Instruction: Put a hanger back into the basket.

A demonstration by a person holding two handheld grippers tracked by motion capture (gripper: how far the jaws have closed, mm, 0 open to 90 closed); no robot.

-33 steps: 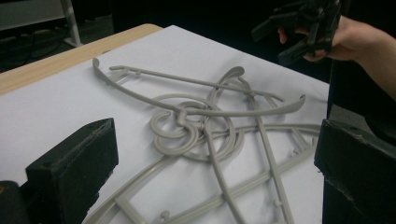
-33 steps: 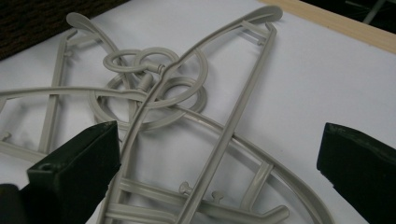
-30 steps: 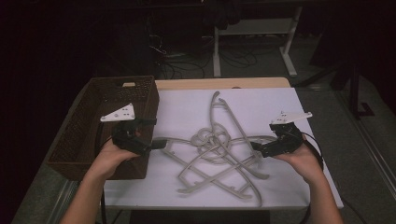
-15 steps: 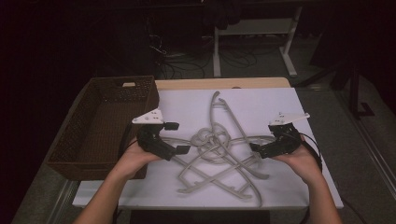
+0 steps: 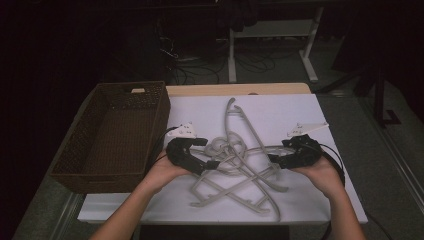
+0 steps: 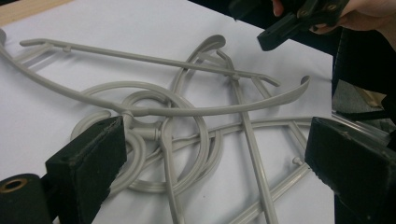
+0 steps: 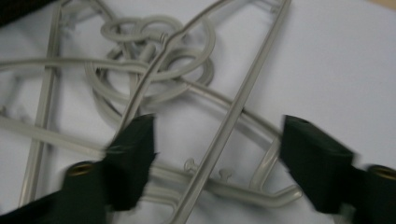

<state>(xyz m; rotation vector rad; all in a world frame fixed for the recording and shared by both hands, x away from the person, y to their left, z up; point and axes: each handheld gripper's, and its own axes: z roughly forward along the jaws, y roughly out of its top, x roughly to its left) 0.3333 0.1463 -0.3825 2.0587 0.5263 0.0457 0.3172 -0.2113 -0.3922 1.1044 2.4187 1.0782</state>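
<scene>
Tangle of grey plastic coat hangers [image 5: 235,165] lies mid white-covered bench [image 5: 300,112]; left tool [image 5: 212,163] wide over the knotted hooks, right tool [image 5: 272,159] just been closing, still gapped astride one bar—pinch a single top hanger, lift slowly toward brown wicker basket [image 5: 112,135].

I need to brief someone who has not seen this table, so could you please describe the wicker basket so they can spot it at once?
Start at the white sheet covering the table. At its left edge stands the dark brown, rectangular woven wicker basket, open-topped with nothing in it. Unlike the pale grey plastic hangers tangled flat on the sheet, it is dark, deep and walled.
</scene>
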